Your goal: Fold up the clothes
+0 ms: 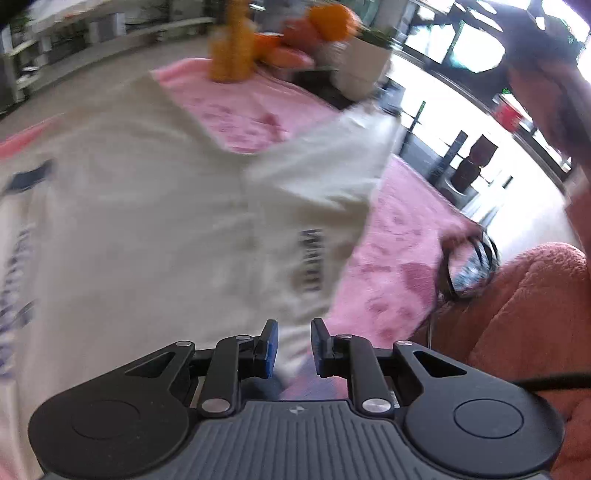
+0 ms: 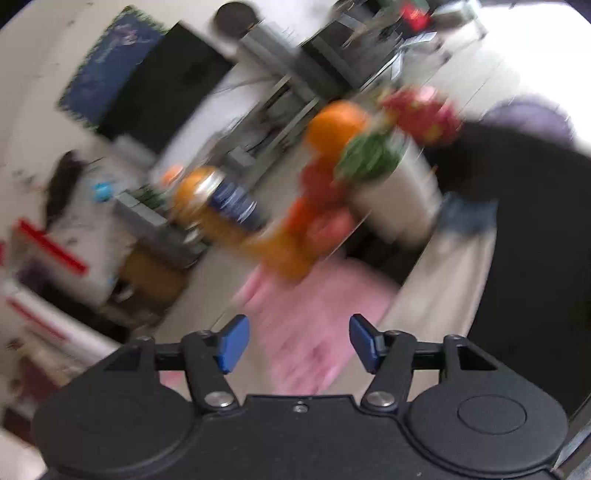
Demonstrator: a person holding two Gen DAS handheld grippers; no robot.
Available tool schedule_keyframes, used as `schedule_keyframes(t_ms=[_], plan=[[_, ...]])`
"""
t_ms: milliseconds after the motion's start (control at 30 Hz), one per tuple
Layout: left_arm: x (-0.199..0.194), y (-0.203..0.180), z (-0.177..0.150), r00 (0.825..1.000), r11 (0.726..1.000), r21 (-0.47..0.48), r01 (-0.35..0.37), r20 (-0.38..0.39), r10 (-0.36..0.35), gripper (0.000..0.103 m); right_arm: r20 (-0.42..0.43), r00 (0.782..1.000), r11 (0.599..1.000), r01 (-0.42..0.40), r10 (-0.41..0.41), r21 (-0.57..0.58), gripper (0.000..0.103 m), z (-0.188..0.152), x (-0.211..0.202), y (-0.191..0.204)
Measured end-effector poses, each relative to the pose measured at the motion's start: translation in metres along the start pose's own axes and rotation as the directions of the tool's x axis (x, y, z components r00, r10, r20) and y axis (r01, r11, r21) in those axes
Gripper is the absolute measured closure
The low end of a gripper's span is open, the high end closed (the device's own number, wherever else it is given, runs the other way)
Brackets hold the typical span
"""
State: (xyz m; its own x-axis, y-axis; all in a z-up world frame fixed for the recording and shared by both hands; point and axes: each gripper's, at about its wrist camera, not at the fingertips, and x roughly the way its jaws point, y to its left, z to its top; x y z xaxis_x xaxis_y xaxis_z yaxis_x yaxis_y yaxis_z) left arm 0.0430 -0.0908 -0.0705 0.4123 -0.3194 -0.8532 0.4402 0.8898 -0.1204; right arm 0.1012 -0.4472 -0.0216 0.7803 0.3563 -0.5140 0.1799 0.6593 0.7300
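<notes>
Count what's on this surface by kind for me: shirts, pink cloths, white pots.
Shirts: 1, the cream shirt
Pink cloths: 1, the pink cloth
White pots: 1, the white pot
Total: 3
Bottles and fruit are too blurred to count.

Far ahead of the tool, passage is blocked by orange bottles (image 1: 232, 48), fruit (image 1: 328, 20), white pot (image 1: 364, 64); pink cloth (image 1: 399, 236) rightward is left free.
</notes>
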Motion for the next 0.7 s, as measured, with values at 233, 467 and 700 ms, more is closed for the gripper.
schedule_keyframes(t_ms=[233,467,700], plan=[[0.0,0.067,-0.028,0.982,0.962,-0.234,-0.143,0.086,0.167,0.087,-0.328,0.944,0.999,0.047,-0.04,0.012,0.079,-0.102,0.077,-0.009],[0.025,0.081,-0.042,0.993,0.967,-0.232,-0.108,0.019,0.116,0.087,-0.373,0.905,0.979,0.187,-0.203,-0.08,0.089,-0.115,0.103,-0.026],[-0.022,0.091,-0.065,0.988,0.958,-0.278,-0.07,0.113,0.105,0.087,-0.156,0.929,0.939,0.317,-0.336,-0.136,0.094,-0.122,0.056,-0.015]])
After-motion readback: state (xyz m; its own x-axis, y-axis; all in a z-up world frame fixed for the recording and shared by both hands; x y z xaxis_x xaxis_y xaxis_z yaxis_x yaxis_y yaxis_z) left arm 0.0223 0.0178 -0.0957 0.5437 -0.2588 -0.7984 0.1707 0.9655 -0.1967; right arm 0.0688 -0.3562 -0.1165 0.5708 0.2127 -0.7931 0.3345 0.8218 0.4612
